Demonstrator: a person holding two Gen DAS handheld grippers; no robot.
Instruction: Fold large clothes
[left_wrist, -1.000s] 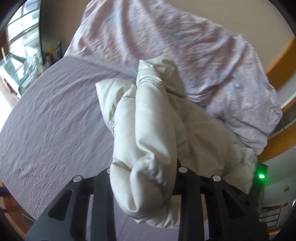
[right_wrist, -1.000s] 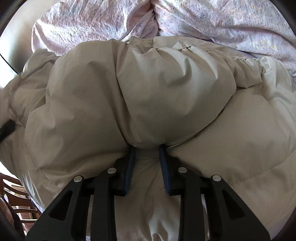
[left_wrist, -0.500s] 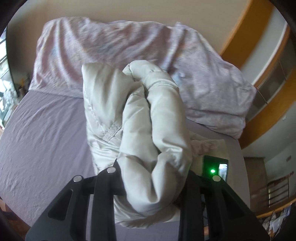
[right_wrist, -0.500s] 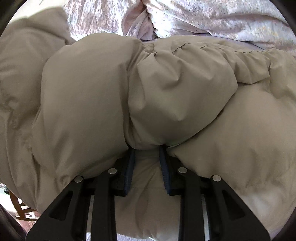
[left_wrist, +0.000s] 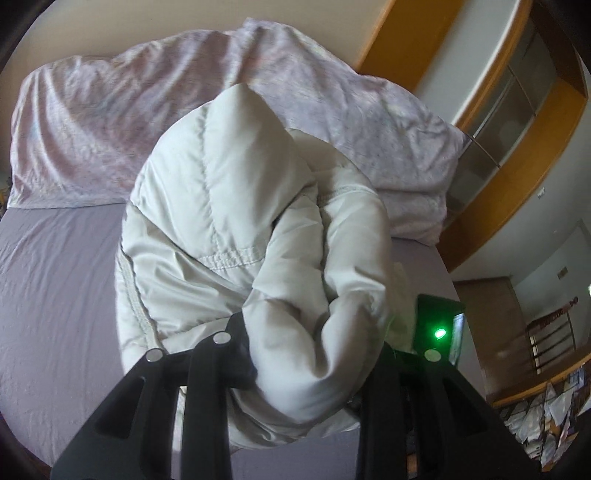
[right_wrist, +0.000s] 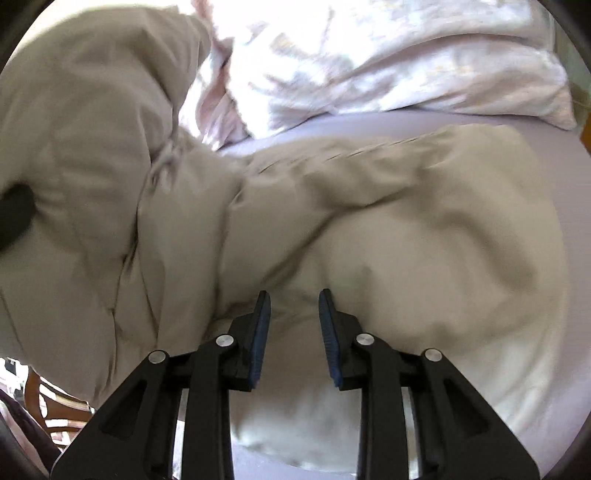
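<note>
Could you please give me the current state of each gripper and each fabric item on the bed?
left gripper: shut on a bunched fold of the jacket.
right gripper: jaws apart, fabric between the pads; grip unclear.
puffer jacket: bunched, partly lifted.
duvet: crumpled at the bed's head.
bedsheet: spread, lightly wrinkled.

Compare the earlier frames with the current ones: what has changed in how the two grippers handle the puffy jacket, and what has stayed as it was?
The right gripper has let go: its jaws, earlier pinching a fold of the jacket, now stand apart, and the jacket has sunk flatter onto the bed. The left gripper has carried its bunched part over the jacket's body. It stays clamped; the quilt is unchanged.
</note>
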